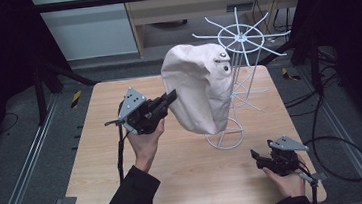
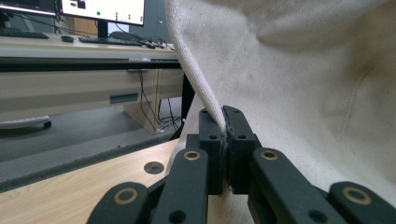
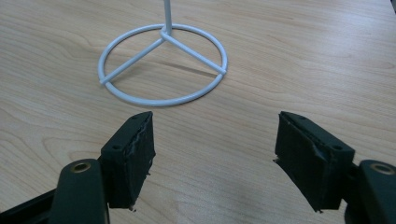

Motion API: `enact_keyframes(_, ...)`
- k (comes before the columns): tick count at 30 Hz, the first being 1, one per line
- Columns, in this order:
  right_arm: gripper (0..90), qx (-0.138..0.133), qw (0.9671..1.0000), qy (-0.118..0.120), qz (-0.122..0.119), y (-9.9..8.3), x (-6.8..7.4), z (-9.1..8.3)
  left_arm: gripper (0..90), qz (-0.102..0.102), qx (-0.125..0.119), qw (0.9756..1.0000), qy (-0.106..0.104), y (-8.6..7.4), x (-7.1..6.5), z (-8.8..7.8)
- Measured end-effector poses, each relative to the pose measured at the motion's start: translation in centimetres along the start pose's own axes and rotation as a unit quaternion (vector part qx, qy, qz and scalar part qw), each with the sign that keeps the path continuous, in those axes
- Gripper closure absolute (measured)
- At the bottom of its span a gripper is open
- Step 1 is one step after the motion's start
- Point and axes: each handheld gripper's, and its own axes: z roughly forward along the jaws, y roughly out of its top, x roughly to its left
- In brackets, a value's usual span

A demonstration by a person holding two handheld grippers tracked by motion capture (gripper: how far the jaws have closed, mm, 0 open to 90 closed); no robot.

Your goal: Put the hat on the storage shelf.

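Black claw point(image 2: 224, 128) on cream fabric point(image 2: 299, 79)

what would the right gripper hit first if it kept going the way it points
Probably the white ring base of the wire stand; the right gripper, jaws open, points at it over bare table. Depth is unclear.

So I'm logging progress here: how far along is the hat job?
Done: the left claw has pinched the cream hat's edge. In hand: the hat is draped on the white wire rack. Left: the right claw is open, idle near the rack's base ring.
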Motion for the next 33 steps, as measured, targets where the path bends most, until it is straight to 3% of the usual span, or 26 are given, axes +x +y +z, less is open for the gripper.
enact_keyframes(15,28.6,0.0,1.0,0.001,0.001,0.0,0.0,0.0,82.9,0.008,0.029,0.9995,-0.005,-0.8,-0.3,1.2)
enact_keyframes(21,28.4,0.0,1.0,0.0,0.001,0.0,0.0,0.0,74.4,0.005,0.032,0.9995,0.001,-0.9,-0.1,0.9)
enact_keyframes(26,28.2,0.0,1.0,0.0,0.003,0.0,0.0,-0.1,63.4,0.013,0.032,0.9994,0.006,-1.4,-0.1,-0.1)
enact_keyframes(30,28.1,-0.001,1.0,-0.001,0.001,0.0,-0.1,-0.1,52.2,0.021,0.034,0.9991,0.017,-2.0,0.3,-1.9)
enact_keyframes(33,28.1,0.0,1.0,-0.001,0.001,0.0,0.0,0.0,49.0,0.028,0.037,0.9986,0.026,-2.5,0.6,-3.2)
